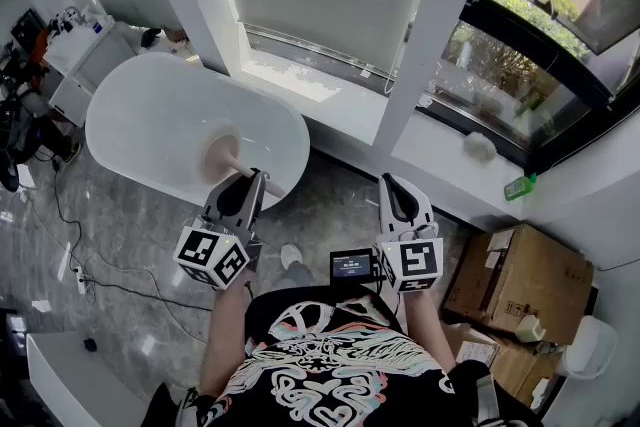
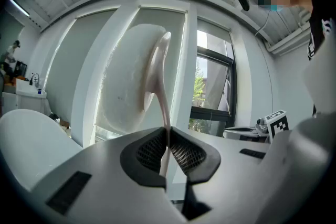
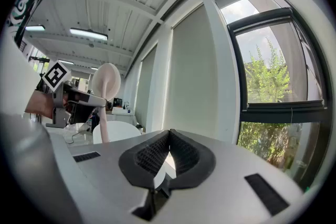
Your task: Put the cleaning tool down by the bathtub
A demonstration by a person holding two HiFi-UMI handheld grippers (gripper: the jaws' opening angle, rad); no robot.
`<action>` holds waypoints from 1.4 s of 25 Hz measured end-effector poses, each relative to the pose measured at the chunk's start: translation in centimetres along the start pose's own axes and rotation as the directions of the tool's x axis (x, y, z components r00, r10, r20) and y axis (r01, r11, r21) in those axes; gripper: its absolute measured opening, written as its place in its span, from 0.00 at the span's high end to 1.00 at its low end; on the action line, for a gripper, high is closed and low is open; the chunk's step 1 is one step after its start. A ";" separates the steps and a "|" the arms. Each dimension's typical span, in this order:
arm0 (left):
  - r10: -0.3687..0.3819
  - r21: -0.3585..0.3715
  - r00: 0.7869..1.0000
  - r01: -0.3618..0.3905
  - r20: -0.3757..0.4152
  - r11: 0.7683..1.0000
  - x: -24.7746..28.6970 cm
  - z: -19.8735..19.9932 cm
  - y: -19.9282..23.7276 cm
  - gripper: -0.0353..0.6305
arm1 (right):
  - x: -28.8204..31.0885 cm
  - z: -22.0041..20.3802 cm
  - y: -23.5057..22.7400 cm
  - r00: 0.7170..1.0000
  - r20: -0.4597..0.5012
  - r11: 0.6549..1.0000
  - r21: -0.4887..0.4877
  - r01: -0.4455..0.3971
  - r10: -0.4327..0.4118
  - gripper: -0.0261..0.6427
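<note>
The cleaning tool (image 1: 222, 156) is a pale pink round pad on a thin handle. My left gripper (image 1: 255, 177) is shut on that handle and holds the pad over the near end of the white bathtub (image 1: 150, 115). In the left gripper view the tool (image 2: 137, 76) stands upright out of the closed jaws of the gripper (image 2: 168, 148). My right gripper (image 1: 392, 190) hovers to the right over the floor near the window sill, shut with nothing in it. In the right gripper view the closed gripper (image 3: 169, 149) points at the window, and the tool (image 3: 106, 81) shows at the left.
A white window sill (image 1: 330, 95) and a white pillar (image 1: 420, 55) run behind the tub. Cardboard boxes (image 1: 515, 280) stand at the right. Cables (image 1: 70, 245) trail over the grey marble floor at the left, beside a white cabinet (image 1: 85, 50) with equipment.
</note>
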State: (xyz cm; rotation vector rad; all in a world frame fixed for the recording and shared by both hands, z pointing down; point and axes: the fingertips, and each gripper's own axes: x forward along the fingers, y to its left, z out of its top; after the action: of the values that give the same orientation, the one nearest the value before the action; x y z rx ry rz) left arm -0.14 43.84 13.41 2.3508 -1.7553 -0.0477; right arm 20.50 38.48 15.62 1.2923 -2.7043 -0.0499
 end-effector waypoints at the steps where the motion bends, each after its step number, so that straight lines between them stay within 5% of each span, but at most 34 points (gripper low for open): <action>1: 0.001 0.003 1.000 -0.001 0.002 1.000 0.2 0.0 -0.1 0.89 | 0.1 -0.1 -0.3 1.000 0.002 1.000 0.000 0.002 -0.002 0.92; 20: 0.033 0.011 0.999 -0.033 -0.009 0.999 1.7 -0.9 -0.7 0.89 | 0.4 0.5 -2.2 0.999 0.038 1.000 -0.017 -0.021 0.022 0.92; 35: -0.043 0.018 0.998 0.044 -0.039 0.999 9.7 -1.0 0.9 0.89 | 4.2 -0.4 -6.9 0.998 -0.010 0.997 -0.036 0.064 -0.064 0.92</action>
State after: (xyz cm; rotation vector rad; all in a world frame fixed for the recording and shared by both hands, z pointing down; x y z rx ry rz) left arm 1.97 34.47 15.56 2.3863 -1.6947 0.0067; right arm 23.29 30.84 15.85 1.3639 -2.6397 -0.0974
